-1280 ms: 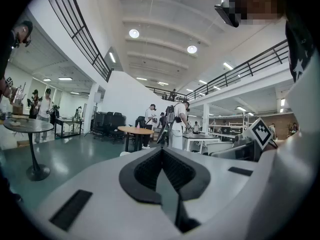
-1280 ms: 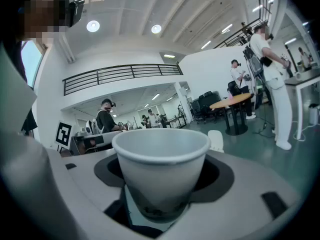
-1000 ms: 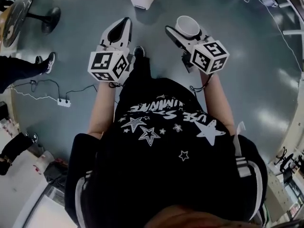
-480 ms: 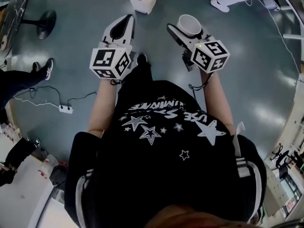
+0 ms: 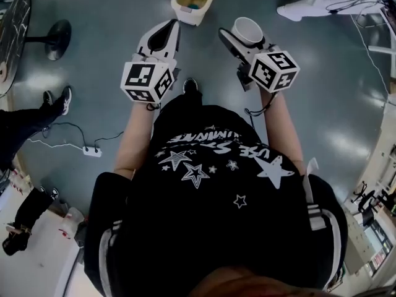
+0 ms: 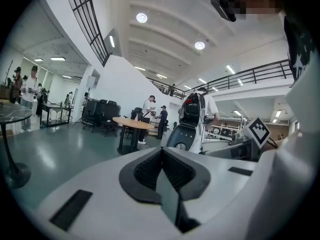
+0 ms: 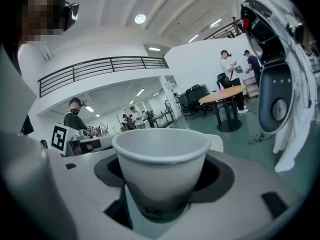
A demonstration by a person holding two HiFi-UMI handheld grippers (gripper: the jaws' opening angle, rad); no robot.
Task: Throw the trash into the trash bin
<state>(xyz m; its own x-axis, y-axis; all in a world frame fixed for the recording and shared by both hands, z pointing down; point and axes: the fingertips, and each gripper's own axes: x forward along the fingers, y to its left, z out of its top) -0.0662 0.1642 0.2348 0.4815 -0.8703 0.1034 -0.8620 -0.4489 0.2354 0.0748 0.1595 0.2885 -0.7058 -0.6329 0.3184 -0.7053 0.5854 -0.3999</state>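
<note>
Head view sets the trash bin [image 5: 187, 13] at about ten o'clock from the right gripper [image 5: 240, 36], whose jaws clasp an upright paper cup [image 5: 247, 31]; the left gripper [image 5: 162, 34], closed and empty, hangs nearer the bin

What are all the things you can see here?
trash bin: one, cream, on the floor ahead of the person
paper cup: one, white, between the right gripper jaws
power strip: one, white, on the floor at left
round table: one, wooden top, far across the hall
bystander's shoes: two, dark, on the floor at left
shirt: one, black with white stars, on the person
left gripper: one, white, jaws together, empty
right gripper: one, white, closed on the paper cup
</note>
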